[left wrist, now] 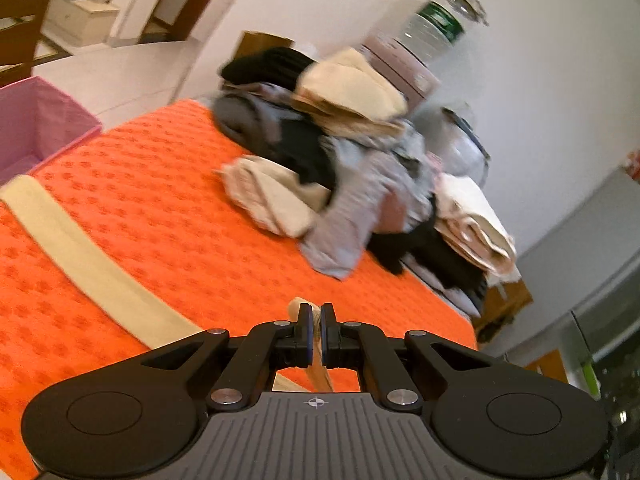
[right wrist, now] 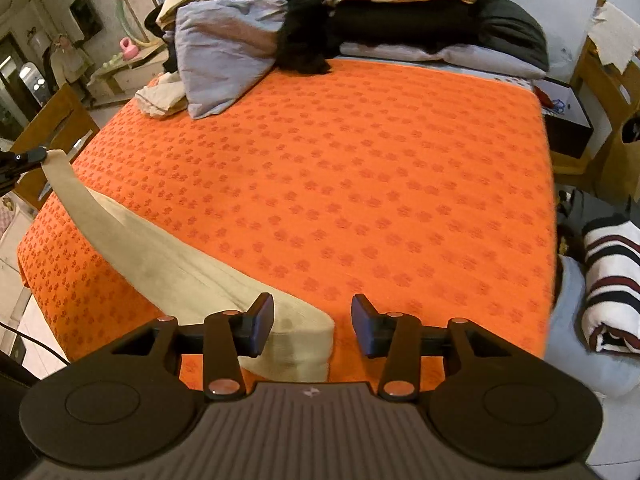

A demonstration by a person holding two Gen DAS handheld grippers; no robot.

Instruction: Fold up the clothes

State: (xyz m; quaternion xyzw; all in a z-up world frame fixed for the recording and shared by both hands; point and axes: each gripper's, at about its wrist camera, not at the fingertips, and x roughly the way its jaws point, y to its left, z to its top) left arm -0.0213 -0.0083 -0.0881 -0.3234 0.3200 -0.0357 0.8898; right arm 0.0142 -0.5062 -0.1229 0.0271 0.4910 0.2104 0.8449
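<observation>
A long beige garment (right wrist: 168, 264), folded into a narrow strip, stretches across the near left of the orange patterned cover (right wrist: 360, 168). My left gripper (left wrist: 316, 318) is shut on one end of it, and a sliver of beige cloth shows between its pads. In the right wrist view that gripper (right wrist: 30, 156) holds the strip's far end lifted off the left edge. My right gripper (right wrist: 312, 328) stands open above the strip's other end, which lies flat on the cover between the fingers without touching the pads.
A heap of unfolded grey, black and beige clothes (right wrist: 248, 40) fills the far side of the cover. A pink fabric box (left wrist: 36, 124) sits at one corner. A striped rolled cloth (right wrist: 612, 284) lies off the right edge. A wooden chair (right wrist: 52, 128) stands at left.
</observation>
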